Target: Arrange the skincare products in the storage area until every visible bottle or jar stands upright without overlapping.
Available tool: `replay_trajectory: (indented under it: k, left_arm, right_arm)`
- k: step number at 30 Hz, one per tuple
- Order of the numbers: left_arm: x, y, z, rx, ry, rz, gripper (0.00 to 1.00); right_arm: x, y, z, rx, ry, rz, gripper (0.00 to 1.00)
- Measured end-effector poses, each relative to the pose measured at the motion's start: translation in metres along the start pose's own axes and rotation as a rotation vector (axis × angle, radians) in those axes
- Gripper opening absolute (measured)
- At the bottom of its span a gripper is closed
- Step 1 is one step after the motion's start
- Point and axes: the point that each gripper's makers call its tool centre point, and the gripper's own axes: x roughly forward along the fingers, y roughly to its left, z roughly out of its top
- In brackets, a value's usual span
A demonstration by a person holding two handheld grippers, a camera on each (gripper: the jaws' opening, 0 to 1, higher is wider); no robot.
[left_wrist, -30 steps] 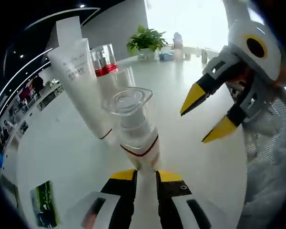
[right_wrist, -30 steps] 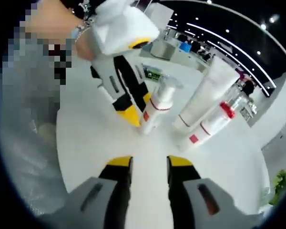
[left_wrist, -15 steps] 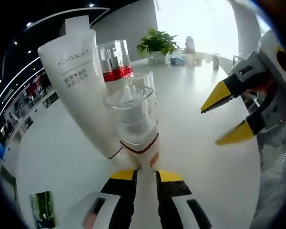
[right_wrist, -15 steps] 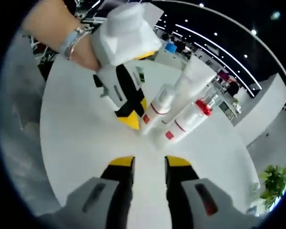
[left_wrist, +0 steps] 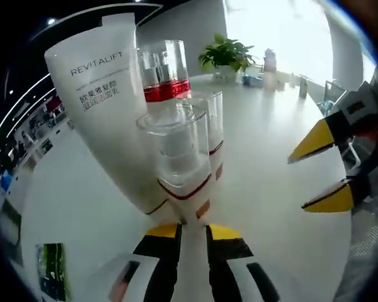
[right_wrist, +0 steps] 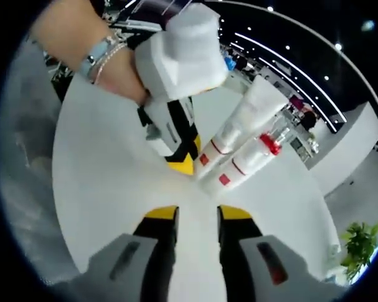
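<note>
Two jaws of left gripper clamp pump bottle base beside tube; right gripper jaws apart, holding nothing; table white.

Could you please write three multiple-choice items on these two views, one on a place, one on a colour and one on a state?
1. Where does the white tube stand, in the left gripper view?
A. left of the pump bottle
B. beside the plant
C. on the right tool

2. What colour is the band on the tall clear-capped bottle?
A. blue
B. red
C. green

3. How is the left tool?
A. wide open
B. lying on the table
C. shut on the pump bottle

Answers: 1 A, the tube rises just left of it; 2 B, a red ring sits under its clear cap; 3 C, its yellow tips clamp the bottle's base.
</note>
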Motion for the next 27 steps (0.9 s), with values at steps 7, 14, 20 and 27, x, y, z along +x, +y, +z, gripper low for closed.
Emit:
replay_trajectory:
  k: [7, 14, 20, 27]
  left_arm:
    - [0.004, 0.001, 0.002, -0.012, 0.006, 0.032, 0.17]
    - [0.007, 0.004, 0.004, -0.060, 0.002, 0.054, 0.17]
    - [0.006, 0.002, 0.003, -0.092, 0.003, 0.045, 0.23]
    - [-0.023, 0.011, -0.006, -0.108, -0.009, 0.084, 0.26]
  right_arm:
    - [0.001, 0.001, -0.001, -0.005, 0.008, 0.002, 0.25]
    - [0.002, 0.001, -0.002, -0.015, 0.013, 0.003, 0.25]
    - [0.002, 0.003, -0.002, -0.020, 0.015, 0.009, 0.25]
    - [0.002, 0.002, -0.002, -0.021, 0.013, 0.008, 0.25]
